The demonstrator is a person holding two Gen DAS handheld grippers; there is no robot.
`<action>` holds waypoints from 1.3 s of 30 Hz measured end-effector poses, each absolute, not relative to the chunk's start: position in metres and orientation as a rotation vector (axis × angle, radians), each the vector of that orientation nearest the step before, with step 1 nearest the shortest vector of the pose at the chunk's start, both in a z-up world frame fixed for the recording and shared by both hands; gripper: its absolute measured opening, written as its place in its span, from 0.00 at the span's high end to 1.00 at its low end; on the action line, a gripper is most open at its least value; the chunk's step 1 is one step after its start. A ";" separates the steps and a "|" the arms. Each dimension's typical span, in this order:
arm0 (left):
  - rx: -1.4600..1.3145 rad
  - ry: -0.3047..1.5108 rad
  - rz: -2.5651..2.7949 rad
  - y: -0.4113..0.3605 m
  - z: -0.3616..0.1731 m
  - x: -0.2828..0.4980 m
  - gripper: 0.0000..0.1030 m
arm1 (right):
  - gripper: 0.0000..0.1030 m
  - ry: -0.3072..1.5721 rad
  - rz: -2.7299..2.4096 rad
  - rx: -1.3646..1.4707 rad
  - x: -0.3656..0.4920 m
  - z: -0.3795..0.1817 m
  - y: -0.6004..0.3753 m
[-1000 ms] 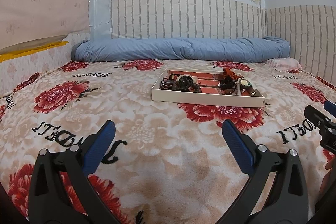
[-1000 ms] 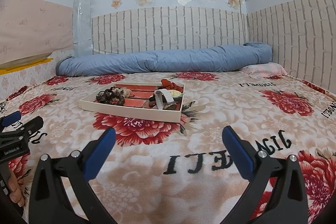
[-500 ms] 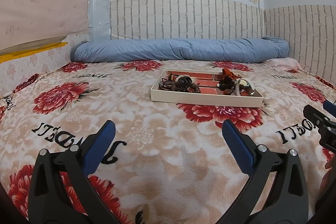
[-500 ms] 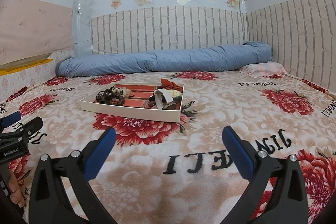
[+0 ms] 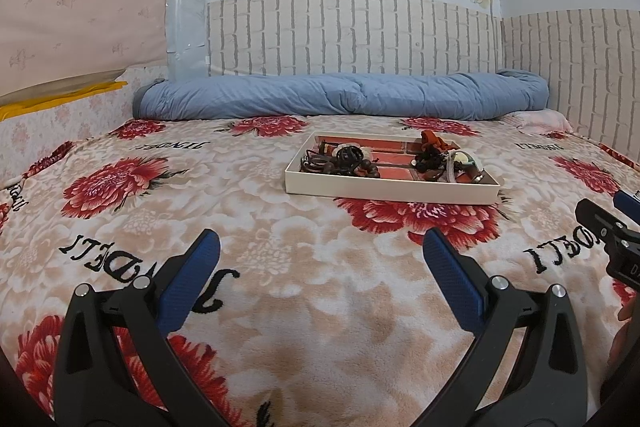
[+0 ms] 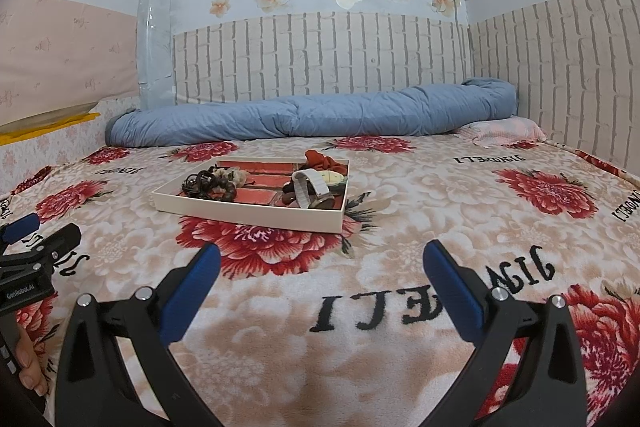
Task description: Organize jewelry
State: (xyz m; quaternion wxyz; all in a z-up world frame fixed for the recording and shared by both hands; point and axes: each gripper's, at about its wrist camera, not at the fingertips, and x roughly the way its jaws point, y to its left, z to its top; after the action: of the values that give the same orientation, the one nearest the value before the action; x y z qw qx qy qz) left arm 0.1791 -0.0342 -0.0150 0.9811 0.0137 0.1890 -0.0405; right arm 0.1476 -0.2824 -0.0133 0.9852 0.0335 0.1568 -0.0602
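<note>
Left wrist view: the jewelry tray (image 5: 390,189) sits on the bed's floral blanket (image 5: 280,227) at about 12 o'clock, holding dark bead bracelets (image 5: 344,163) and a white-strapped watch (image 6: 308,189). Left tongs (image 5: 320,259) and right tongs (image 6: 320,261) both gape wide and hold nothing, well short of the tray.

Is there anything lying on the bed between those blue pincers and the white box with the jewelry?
No. In both wrist views only bare flowered blanket lies between the open left gripper, the open right gripper and the tray.
</note>
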 end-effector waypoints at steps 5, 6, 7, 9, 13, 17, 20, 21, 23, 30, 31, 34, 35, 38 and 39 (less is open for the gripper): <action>0.027 0.380 -0.081 -0.033 -0.015 0.179 0.05 | 0.04 0.316 -0.121 0.068 0.147 -0.013 -0.283; 0.027 0.380 -0.081 -0.034 -0.015 0.179 0.05 | 0.04 0.315 -0.121 0.068 0.147 -0.013 -0.283; 0.028 0.380 -0.081 -0.033 -0.015 0.179 0.05 | 0.04 0.316 -0.121 0.068 0.147 -0.013 -0.283; 0.027 0.379 -0.081 -0.034 -0.015 0.179 0.05 | 0.04 0.316 -0.121 0.068 0.147 -0.013 -0.283; 0.028 0.380 -0.081 -0.034 -0.015 0.179 0.05 | 0.04 0.316 -0.121 0.069 0.147 -0.013 -0.283; 0.027 0.379 -0.081 -0.034 -0.015 0.178 0.05 | 0.04 0.316 -0.121 0.069 0.147 -0.013 -0.283; 0.028 0.379 -0.081 -0.034 -0.015 0.178 0.05 | 0.04 0.316 -0.121 0.069 0.147 -0.013 -0.283; 0.028 0.379 -0.081 -0.034 -0.015 0.178 0.05 | 0.04 0.315 -0.121 0.069 0.147 -0.013 -0.283; 0.028 0.379 -0.081 -0.035 -0.015 0.178 0.05 | 0.04 0.316 -0.121 0.069 0.147 -0.013 -0.283; 0.027 0.379 -0.080 -0.033 -0.016 0.178 0.05 | 0.04 0.316 -0.121 0.069 0.147 -0.013 -0.284; 0.027 0.379 -0.080 -0.033 -0.016 0.178 0.05 | 0.04 0.316 -0.121 0.070 0.147 -0.013 -0.284; 0.025 0.379 -0.081 -0.034 -0.015 0.177 0.05 | 0.04 0.316 -0.121 0.070 0.147 -0.013 -0.284; 0.026 0.378 -0.081 -0.034 -0.015 0.177 0.05 | 0.04 0.316 -0.121 0.069 0.147 -0.013 -0.284; 0.032 0.373 -0.082 -0.037 -0.014 0.177 0.05 | 0.04 0.316 -0.121 0.069 0.147 -0.013 -0.284; 0.034 0.372 -0.083 -0.037 -0.013 0.177 0.05 | 0.04 0.316 -0.121 0.070 0.147 -0.013 -0.284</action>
State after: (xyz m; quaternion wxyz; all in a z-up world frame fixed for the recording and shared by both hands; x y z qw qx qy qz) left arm 0.1768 -0.0371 -0.0128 0.9818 0.0170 0.1847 -0.0414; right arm 0.1473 -0.2837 -0.0135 0.9851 0.0347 0.1574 -0.0604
